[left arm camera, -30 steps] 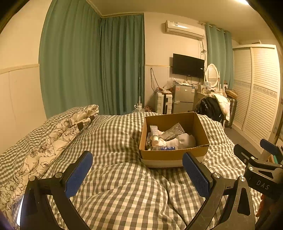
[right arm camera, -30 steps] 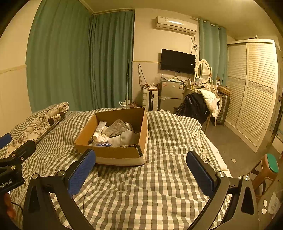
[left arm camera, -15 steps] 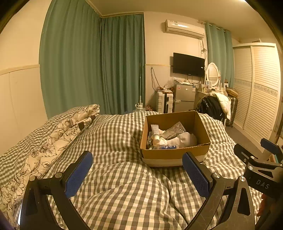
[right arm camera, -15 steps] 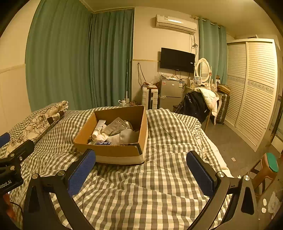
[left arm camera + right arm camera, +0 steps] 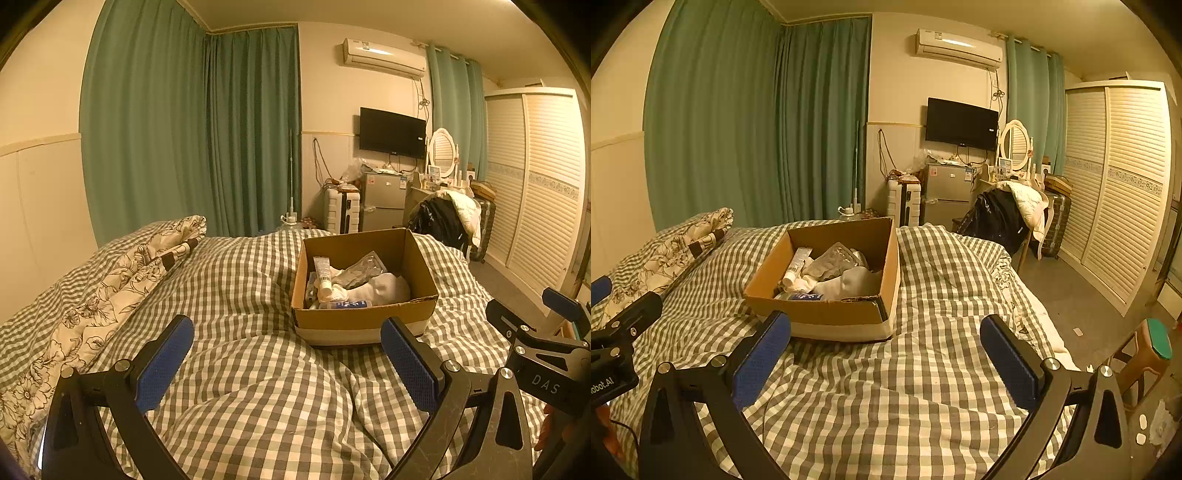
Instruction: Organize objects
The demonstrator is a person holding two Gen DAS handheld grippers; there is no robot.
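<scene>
An open cardboard box (image 5: 364, 319) sits on the checked bed; it also shows in the right wrist view (image 5: 820, 314). It holds a white tube (image 5: 323, 271), a clear plastic packet (image 5: 360, 273), white socks (image 5: 380, 290) and a small blue-labelled item (image 5: 341, 304). My left gripper (image 5: 286, 363) is open and empty, low over the duvet in front of the box. My right gripper (image 5: 886, 356) is open and empty, to the right of the left one and just short of the box's near wall.
The checked duvet (image 5: 240, 295) is rumpled. A floral pillow (image 5: 110, 291) lies at the left. The bed's right edge drops to the floor (image 5: 1082, 295). A stool (image 5: 1145, 350), a chair with clothes (image 5: 1008, 218), a fridge (image 5: 947, 192) and a wardrobe (image 5: 1123, 184) stand beyond.
Both grippers stay open and nearly still. Both views have shifted slightly, and the box sits a touch higher in the right wrist view.
</scene>
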